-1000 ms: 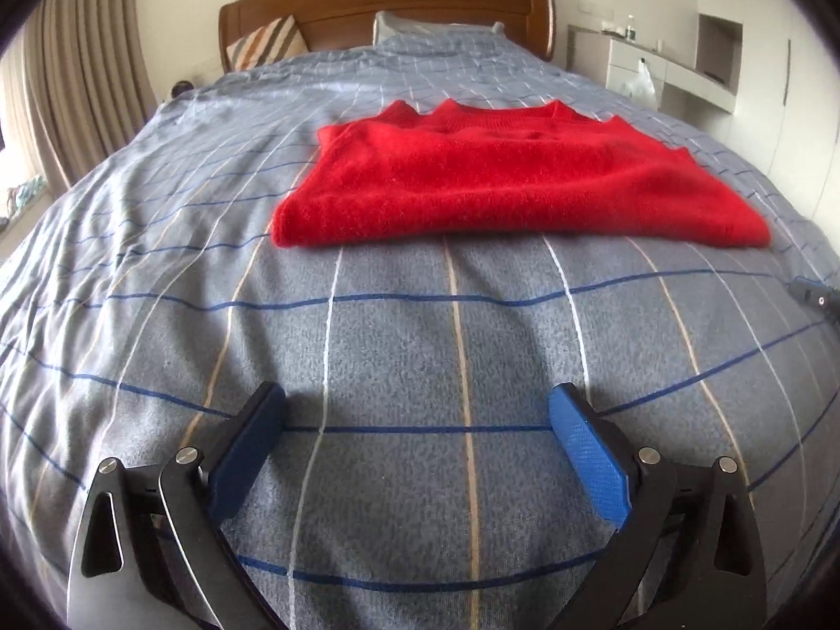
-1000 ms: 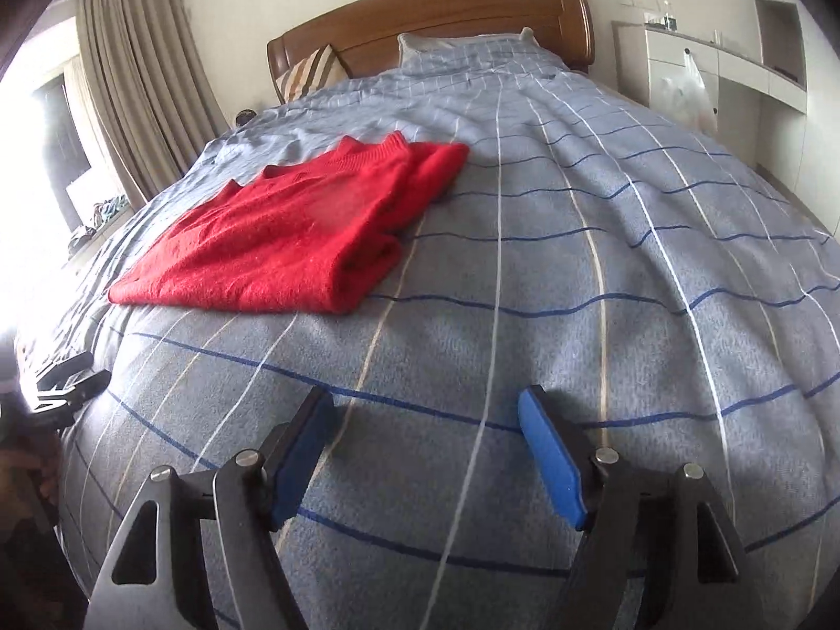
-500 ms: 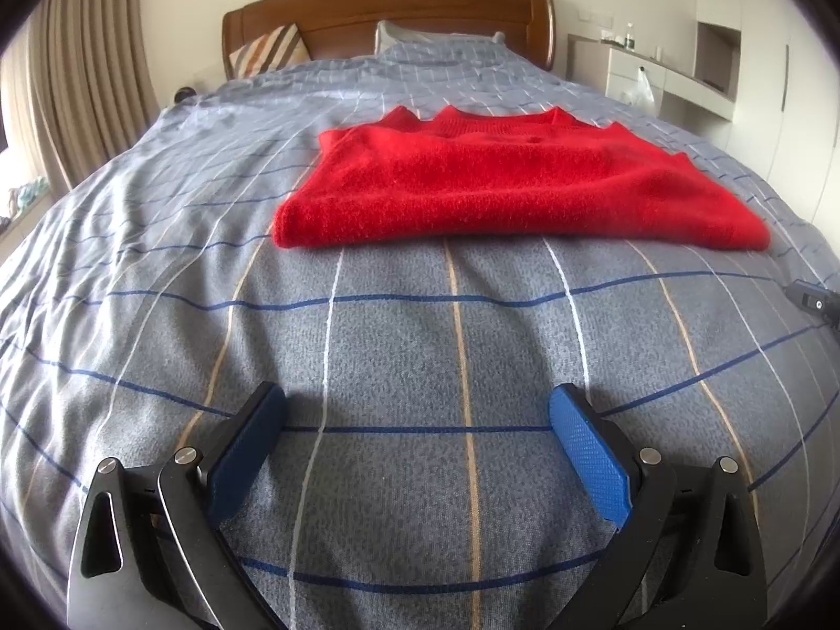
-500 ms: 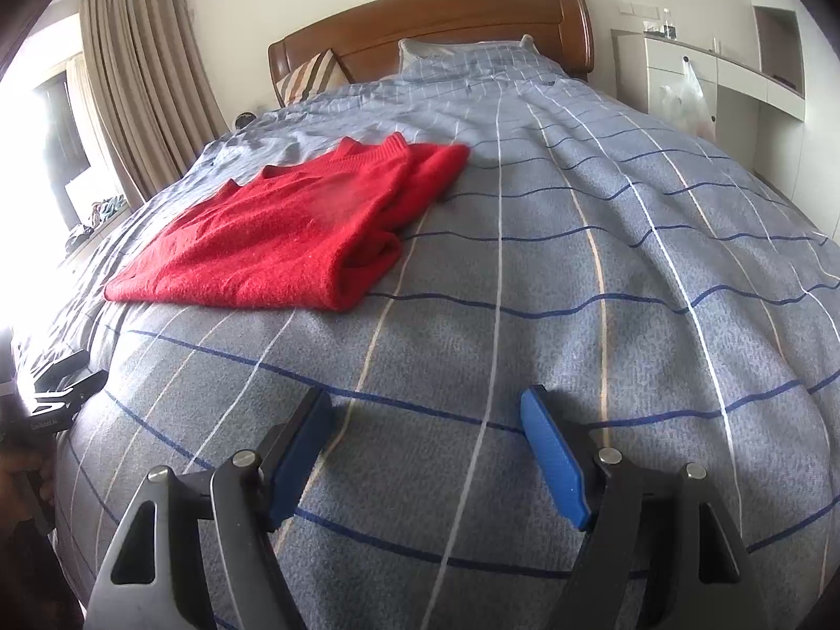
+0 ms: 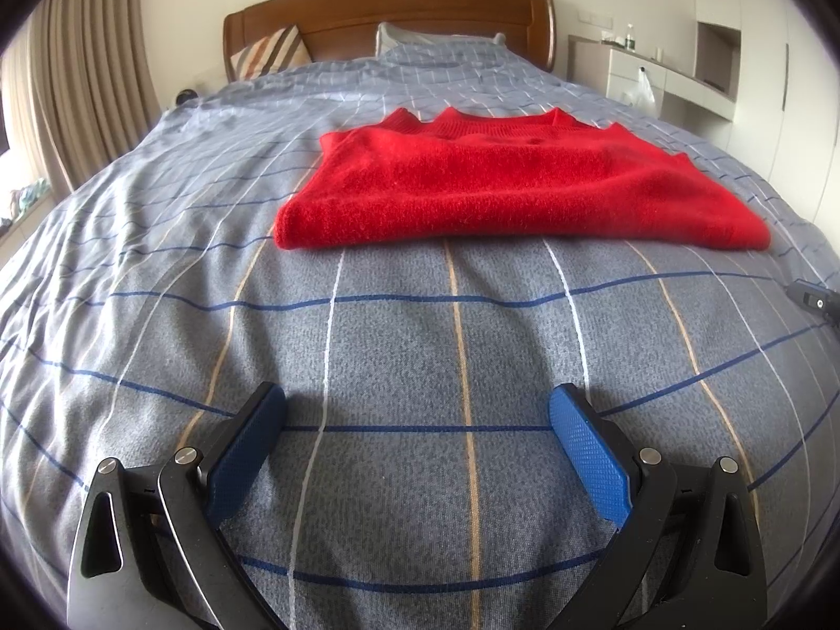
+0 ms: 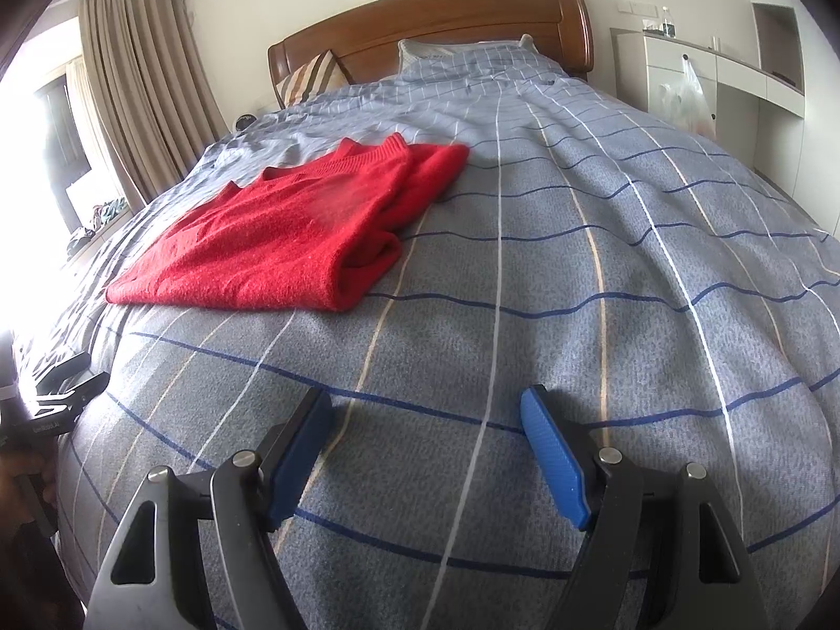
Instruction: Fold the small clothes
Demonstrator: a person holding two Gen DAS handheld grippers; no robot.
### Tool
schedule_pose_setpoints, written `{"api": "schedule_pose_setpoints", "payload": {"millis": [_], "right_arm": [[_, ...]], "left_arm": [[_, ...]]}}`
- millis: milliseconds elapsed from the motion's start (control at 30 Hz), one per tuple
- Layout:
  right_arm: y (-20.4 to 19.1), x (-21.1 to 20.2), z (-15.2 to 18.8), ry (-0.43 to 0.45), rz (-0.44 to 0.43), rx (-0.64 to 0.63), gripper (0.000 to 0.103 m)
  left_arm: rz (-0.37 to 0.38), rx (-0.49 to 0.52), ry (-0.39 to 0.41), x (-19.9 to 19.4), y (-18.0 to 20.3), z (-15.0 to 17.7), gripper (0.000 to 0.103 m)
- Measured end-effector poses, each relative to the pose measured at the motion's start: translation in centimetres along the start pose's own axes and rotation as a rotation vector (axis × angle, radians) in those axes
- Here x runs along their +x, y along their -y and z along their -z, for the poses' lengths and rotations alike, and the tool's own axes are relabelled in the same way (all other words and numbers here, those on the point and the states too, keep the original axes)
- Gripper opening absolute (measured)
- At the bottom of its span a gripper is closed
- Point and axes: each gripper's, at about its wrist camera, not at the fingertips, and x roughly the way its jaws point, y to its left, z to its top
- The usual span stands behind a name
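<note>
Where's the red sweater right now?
Folded red sweater lies flat on the plaid bed cover, ahead of both open grippers; centre in left wrist view, upper left in right wrist view.

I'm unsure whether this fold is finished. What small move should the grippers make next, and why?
Probably none toward another fold: the red sweater already lies doubled in a flat stack on the bedcover. The left gripper and right gripper are open, empty and short of it. At most, I'd reach the right one in to square the loose layers.

Checked bedspread (image 5: 420,346), wooden headboard (image 5: 388,10), beige curtains (image 6: 142,84)
</note>
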Motion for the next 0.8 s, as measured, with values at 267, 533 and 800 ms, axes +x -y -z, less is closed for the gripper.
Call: {"api": "schedule_pose_setpoints", "payload": {"millis": [267,533,800], "right_arm": [[-0.4,0.2,-0.9,-0.063,0.03,-0.014,0.075],[0.3,1.2,-9.2,-0.085,-0.166,0.159,0.075],[0.4,11.6,-11.8,-0.268,-0.18,0.405,0.031]], "left_arm": [[0.009,-0.01,-0.01,-1.4,-0.3,0.0,0.1],[0.082,-0.041,0.038,-4.9,-1.9,1.3,0.1],[0.061,-0.143,0.059,-4.7,-4.6,0.9,0.1]]}}
